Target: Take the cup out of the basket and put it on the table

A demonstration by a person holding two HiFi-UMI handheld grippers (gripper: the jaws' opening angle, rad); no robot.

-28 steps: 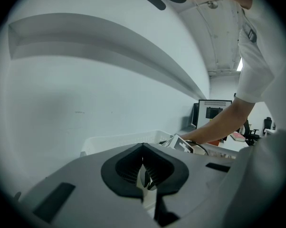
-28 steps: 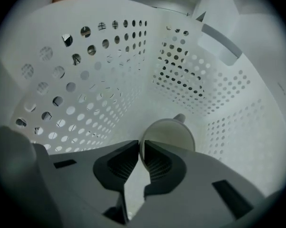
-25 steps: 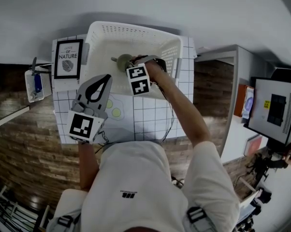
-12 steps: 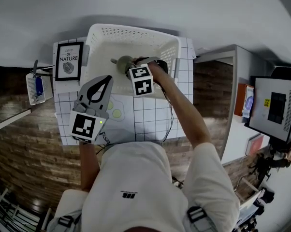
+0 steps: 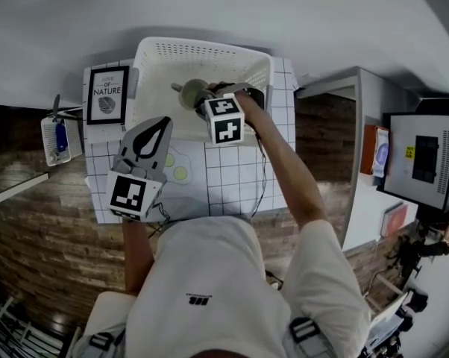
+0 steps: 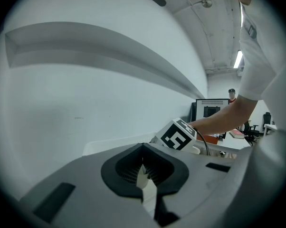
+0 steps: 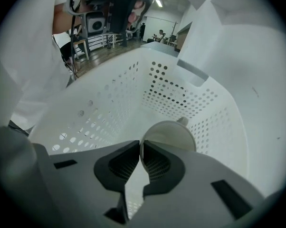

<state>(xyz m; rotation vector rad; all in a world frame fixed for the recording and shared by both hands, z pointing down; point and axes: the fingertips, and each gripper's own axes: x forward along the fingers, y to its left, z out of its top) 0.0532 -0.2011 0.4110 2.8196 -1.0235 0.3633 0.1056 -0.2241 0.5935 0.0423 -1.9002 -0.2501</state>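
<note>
white perforated plastic basket (image 5: 209, 51): stood at the far side of the tabletop, with its long side facing the person
small round greyish-green cup (image 7: 174, 133): was inside the basket and within its walls, with its open mouth turned up toward the right tool and a short stub sticking out on its far side; whether its base touched the basket floor could not be told
right tool (image 7: 140, 150): reached steeply down into the basket, its jaws drawn narrow and pinched on the cup's rim, with the thin wall caught between the two ribbed pads
left tool (image 6: 143, 164): hung over the tabletop to the near left of the basket, pointing almost level toward the wall behind, with its tip near the basket's near wall; its jaws were drawn together with nothing between them
white tabletop with dark grid lines (image 5: 236, 177): carried the basket and the framed print
black-framed print bearing the word NATURE (image 5: 107, 92): lay flat just beside the basket's left end
person in a white top (image 5: 209, 274): stood at the near edge of the tabletop, with the right forearm stretched out to the basket and the left arm kept close in
</note>
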